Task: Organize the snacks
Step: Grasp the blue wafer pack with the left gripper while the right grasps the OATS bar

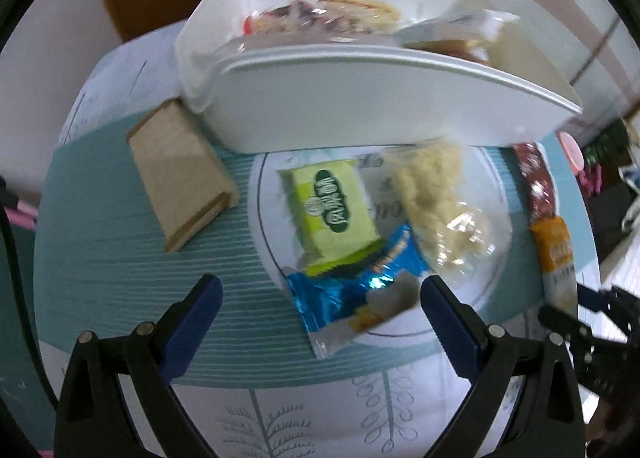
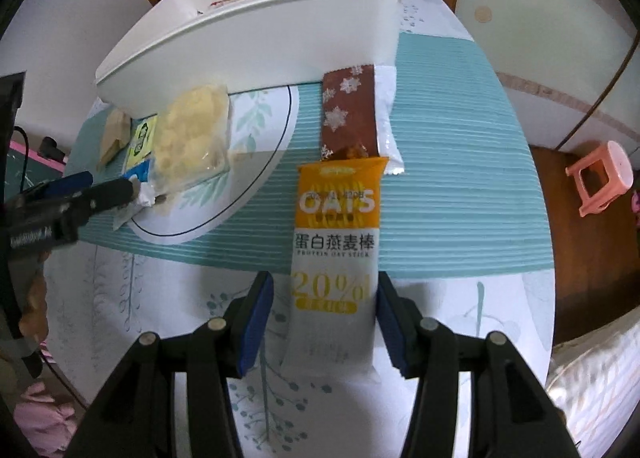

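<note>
On the surface (image 1: 120, 258), at 9 o'clock in the left wrist view, the brown packet (image 1: 182, 182) lies flat beside the white bin (image 1: 360, 114); it looks light and fairly stiff, so its long edges suit a pinch. Toward 12 o'clock sit the green packet (image 1: 336, 206), the clear bag of pale pieces (image 1: 436, 202) and the blue wrapper (image 1: 352, 294), overlapping near the left gripper (image 1: 320, 294). All 3 look light; the blue foil is likely slippery and crinkly, best taken across its narrow middle, while the clear bag seems crumbly and wants a gentle hold. The left fingers (image 1: 200, 310) stand wide apart, holding nothing, the blue wrapper between them. Further right, the oat bar (image 2: 336, 242) lies lengthwise at 12 o'clock from the right gripper (image 2: 320, 318), the brown snowflake bar (image 2: 348, 114) beyond it. The right fingers (image 2: 256, 318) are about half open, flanking the bar's near end; contact is probably not yet made, though blur leaves this unsure. The bar looks light and firm, safest gripped across its width.
</note>
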Motion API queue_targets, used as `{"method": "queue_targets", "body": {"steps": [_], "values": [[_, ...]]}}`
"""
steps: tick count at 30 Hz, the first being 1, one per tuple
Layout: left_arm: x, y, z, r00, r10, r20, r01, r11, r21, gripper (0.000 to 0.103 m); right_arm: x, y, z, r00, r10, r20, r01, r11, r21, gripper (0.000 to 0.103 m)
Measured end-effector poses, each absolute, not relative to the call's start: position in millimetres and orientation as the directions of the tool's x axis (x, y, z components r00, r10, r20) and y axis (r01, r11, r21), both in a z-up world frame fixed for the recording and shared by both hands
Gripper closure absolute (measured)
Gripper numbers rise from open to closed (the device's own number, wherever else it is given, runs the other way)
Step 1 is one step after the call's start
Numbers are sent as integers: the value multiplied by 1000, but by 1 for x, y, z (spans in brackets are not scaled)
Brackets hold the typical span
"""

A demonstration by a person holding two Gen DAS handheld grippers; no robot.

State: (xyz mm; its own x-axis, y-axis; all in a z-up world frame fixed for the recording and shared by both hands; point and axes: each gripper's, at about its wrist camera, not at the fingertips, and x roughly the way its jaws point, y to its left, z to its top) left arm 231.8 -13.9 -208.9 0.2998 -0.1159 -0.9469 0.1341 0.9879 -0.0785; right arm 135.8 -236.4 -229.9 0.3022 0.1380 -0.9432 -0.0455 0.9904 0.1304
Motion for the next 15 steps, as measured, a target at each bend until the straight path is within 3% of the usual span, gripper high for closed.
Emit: {"method": "queue_targets", "body": {"steps": [8, 15], "values": [[245, -18, -222, 266, -140, -954, 115, 987, -113, 4, 138, -227, -230, 315, 79, -946, -48, 997, 68, 62], [251, -30, -231, 197, -166, -966, 292, 951, -104, 4, 136, -227, -229, 308, 84, -948, -35, 996, 77, 62]]}}
